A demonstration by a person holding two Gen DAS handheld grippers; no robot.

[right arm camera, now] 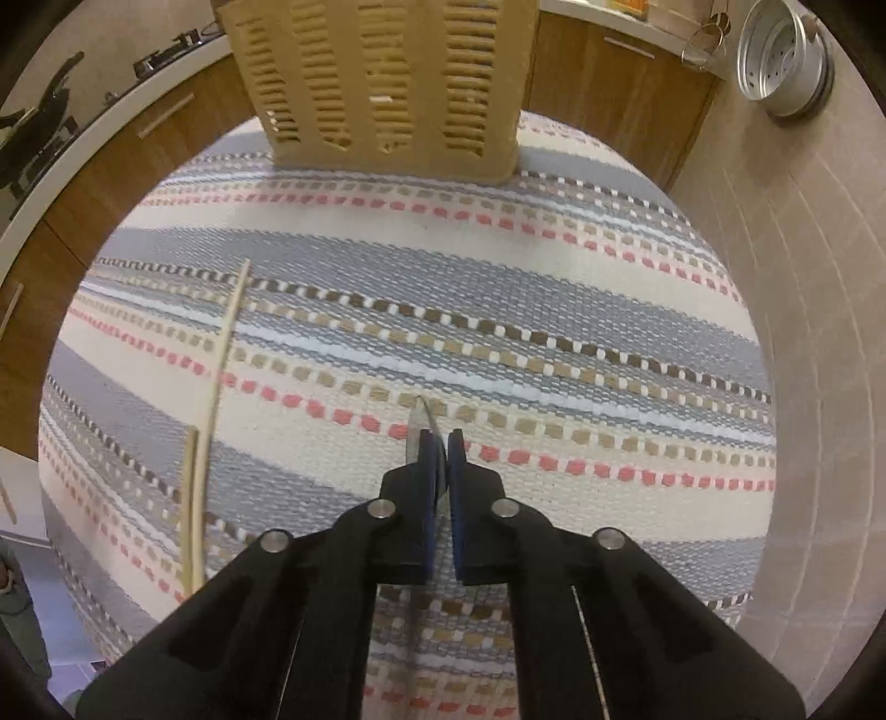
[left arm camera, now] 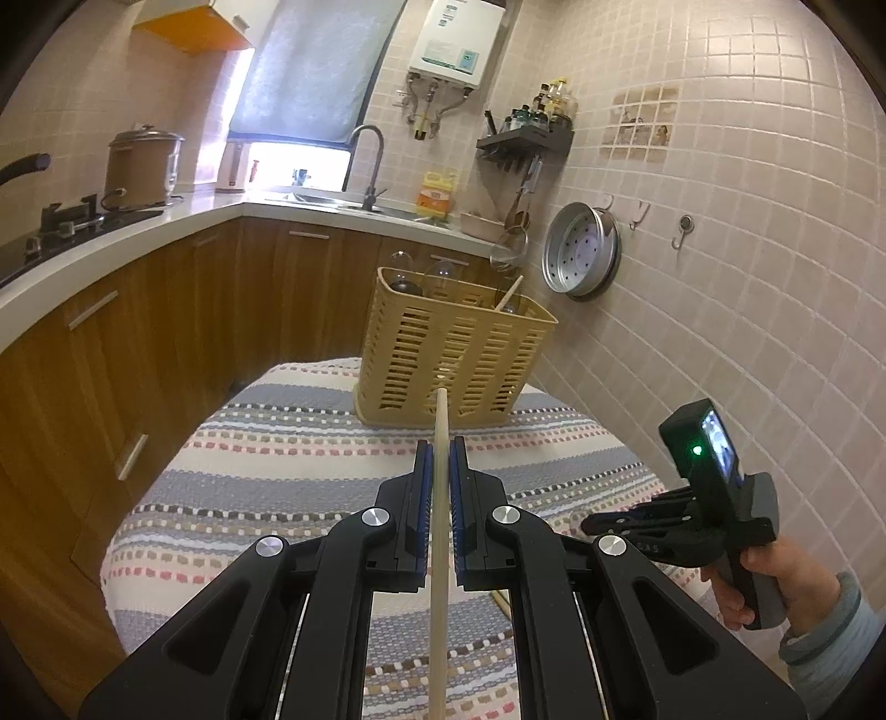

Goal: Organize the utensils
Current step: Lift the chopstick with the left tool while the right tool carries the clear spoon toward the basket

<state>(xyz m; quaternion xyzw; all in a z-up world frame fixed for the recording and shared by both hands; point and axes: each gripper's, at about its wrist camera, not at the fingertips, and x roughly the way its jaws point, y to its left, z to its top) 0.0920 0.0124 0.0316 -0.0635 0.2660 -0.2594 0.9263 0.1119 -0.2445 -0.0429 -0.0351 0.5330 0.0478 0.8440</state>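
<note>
Left tool [left arm camera: 441, 451] grips a chopstick [left arm camera: 441, 498]; right tool [right arm camera: 441, 443] pinches a metal utensil [right arm camera: 423, 421] — lift it straight, then tip both upright into the basket [left arm camera: 454, 343].

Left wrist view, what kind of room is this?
A home kitchen, most likely: a sink faucet under the window, a stove set in the counter, and a wall-mounted water heater on tiled walls.
</note>
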